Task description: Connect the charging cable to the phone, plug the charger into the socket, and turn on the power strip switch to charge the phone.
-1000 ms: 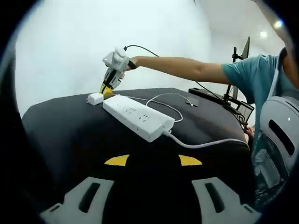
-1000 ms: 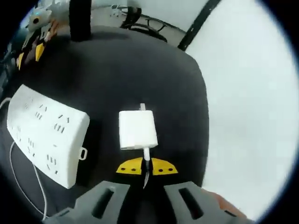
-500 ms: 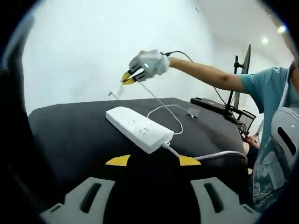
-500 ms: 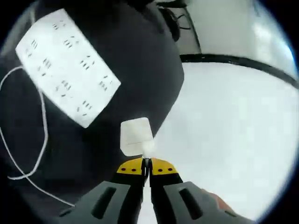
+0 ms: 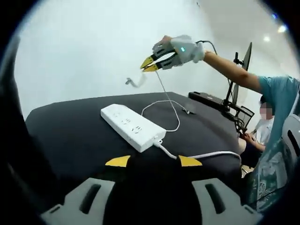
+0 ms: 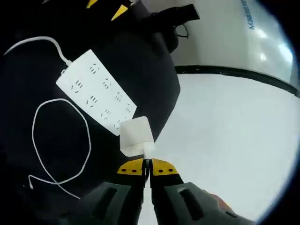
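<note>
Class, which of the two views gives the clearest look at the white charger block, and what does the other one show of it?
The right gripper view: the charger hangs large and sharp just beyond the shut right tool, above the power strip. In the left gripper view the charger is a small, blurred white shape dangling below that tool.

My 2 grippers share one build: grey jaws with dark slots, tipped with yellow pads. My left gripper (image 5: 152, 161) shows plain yellow pads; my right gripper (image 6: 147, 168) has small dark dots on its pads. Behind the right gripper's white body (image 5: 183, 48) trails a black cable (image 5: 208, 43), and my sleeve (image 5: 276, 91) is teal.
</note>
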Motion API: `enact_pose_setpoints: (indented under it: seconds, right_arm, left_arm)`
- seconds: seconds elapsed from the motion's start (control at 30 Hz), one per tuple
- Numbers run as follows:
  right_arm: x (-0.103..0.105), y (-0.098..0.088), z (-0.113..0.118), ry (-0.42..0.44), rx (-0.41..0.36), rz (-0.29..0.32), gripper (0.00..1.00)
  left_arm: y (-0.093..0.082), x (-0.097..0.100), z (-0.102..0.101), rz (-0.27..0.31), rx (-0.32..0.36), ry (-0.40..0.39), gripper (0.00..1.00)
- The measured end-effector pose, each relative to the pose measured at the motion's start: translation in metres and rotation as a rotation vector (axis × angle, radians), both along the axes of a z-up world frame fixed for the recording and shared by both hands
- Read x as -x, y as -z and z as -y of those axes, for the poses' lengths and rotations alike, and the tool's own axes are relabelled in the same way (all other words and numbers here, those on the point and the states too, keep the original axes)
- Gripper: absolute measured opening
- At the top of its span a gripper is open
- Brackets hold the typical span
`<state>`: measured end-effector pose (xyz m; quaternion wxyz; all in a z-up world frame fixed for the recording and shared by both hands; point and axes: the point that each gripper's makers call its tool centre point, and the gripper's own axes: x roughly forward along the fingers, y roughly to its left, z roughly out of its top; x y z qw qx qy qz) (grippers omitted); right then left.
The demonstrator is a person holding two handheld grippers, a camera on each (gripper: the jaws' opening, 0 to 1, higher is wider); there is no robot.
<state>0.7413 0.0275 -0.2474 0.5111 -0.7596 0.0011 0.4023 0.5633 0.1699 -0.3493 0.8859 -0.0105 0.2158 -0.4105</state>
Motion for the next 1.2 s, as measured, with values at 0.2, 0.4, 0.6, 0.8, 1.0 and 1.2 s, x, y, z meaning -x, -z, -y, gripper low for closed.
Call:
enact_pose_setpoints:
  seconds: [0.2,0.4,0.6,0.8,1.0,1.2]
  right_arm:
    - [0.039,0.012,0.000,-0.063,0.064,0.062,0.02]
    - [0.067,0.033,0.000,-0.119,0.137,0.108,0.02]
    - [0.074,0.053,0.009,-0.134,0.195,0.117,0.02]
    - [0.071,0.059,0.007,-0.142,0.227,0.138,0.02]
    - [0.071,0.071,0.003,-0.156,0.282,0.137,0.02]
    - [0.068,0.081,0.001,-0.149,0.322,0.126,0.02]
  left_arm:
    - [0.007,0.008,0.000,-0.013,-0.013,-0.010,0.33]
    - [0.006,0.015,-0.001,-0.005,-0.017,-0.017,0.33]
    - [0.008,0.014,0.000,-0.011,-0.012,-0.007,0.32]
    - [0.010,0.009,-0.004,-0.011,-0.017,-0.006,0.33]
    - [0.010,0.009,-0.005,0.000,-0.019,0.003,0.33]
    - [0.011,0.010,-0.006,0.014,-0.031,0.017,0.32]
